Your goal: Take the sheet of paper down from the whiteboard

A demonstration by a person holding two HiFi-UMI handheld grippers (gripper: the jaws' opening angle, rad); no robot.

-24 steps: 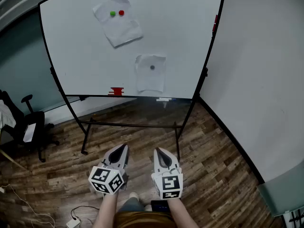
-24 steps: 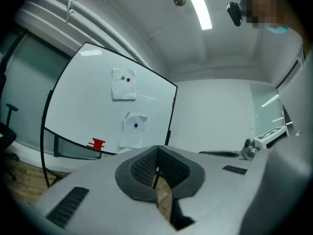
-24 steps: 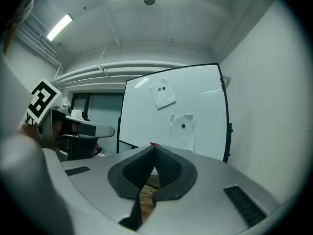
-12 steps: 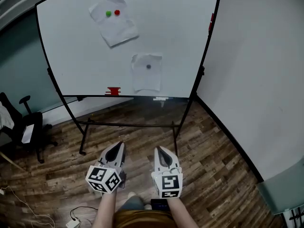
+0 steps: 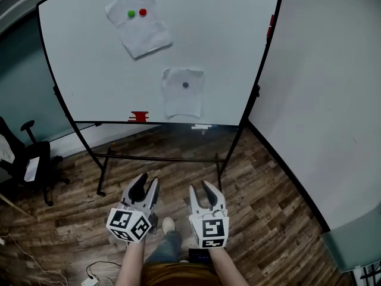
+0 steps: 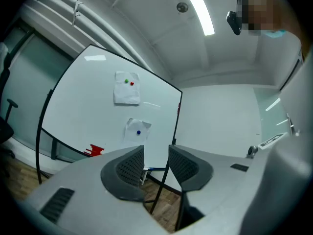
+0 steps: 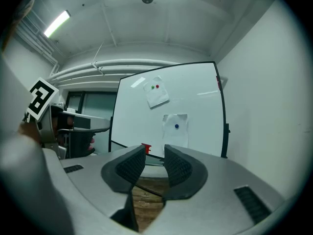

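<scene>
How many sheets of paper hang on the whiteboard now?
2. One crumpled, tilted white paper sheet sits upper left, under a green round magnet and a red round magnet. One smaller white paper sheet sits lower, near the middle, under a dark round magnet.

Whiteboard (image 5: 226, 40) bearing upper sheet (image 5: 144, 33), lower sheet (image 5: 181, 101); wood floor (image 5: 268, 183)

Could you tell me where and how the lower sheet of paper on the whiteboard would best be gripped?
Probably the bottom edge of the lower sheet: the single magnet pins it in its upper part, so the lower part hangs free against the whiteboard. Come from below and in front, slipping one jaw behind the edge.
</scene>
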